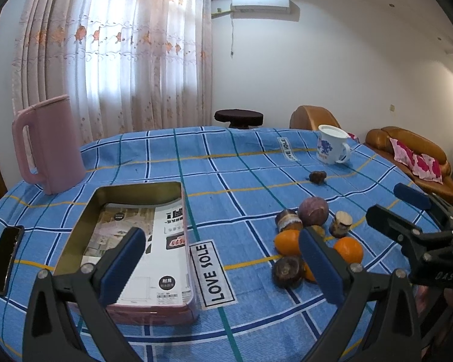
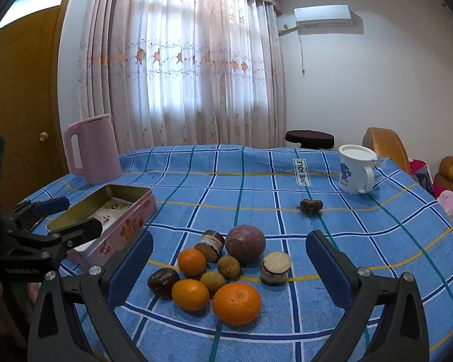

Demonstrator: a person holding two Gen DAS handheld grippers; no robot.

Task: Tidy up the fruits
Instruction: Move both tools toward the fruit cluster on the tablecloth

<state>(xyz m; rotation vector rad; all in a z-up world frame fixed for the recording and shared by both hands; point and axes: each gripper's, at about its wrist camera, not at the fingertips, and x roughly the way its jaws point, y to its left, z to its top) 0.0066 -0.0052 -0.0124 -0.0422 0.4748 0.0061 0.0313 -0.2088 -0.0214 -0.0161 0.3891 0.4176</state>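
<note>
Both tools are empty, with jaws spread wide; no fruit has been collected yet, so judge this as the opening approach.

Working left to right: your left gripper [image 1: 222,259] hovers over the near edge of the pink tin [image 1: 130,241], which sits open on the blue checked tablecloth [image 1: 226,169]. It holds only printed paper, no fruit. Your right gripper [image 2: 229,267] hovers above the fruit cluster [image 2: 214,271], with the pile framed between its fingers.

The cluster lies just right of the tin: three oranges [image 2: 237,303], a purple round fruit [image 2: 245,243], small brown fruits and two short cut pieces. One dark fruit [image 2: 311,206] lies well apart, toward the white mug [image 2: 355,169].

Next move, as a judgement: lower the right gripper onto a single outer fruit, such as the nearest orange, and close gently; the neighbours touch and may roll.

Only the left wrist view shows the tin's interior and a dark phone [image 1: 4,259] left of it. Only the right wrist view shows the whole cluster unobstructed and the tin's decorated side wall.
</note>
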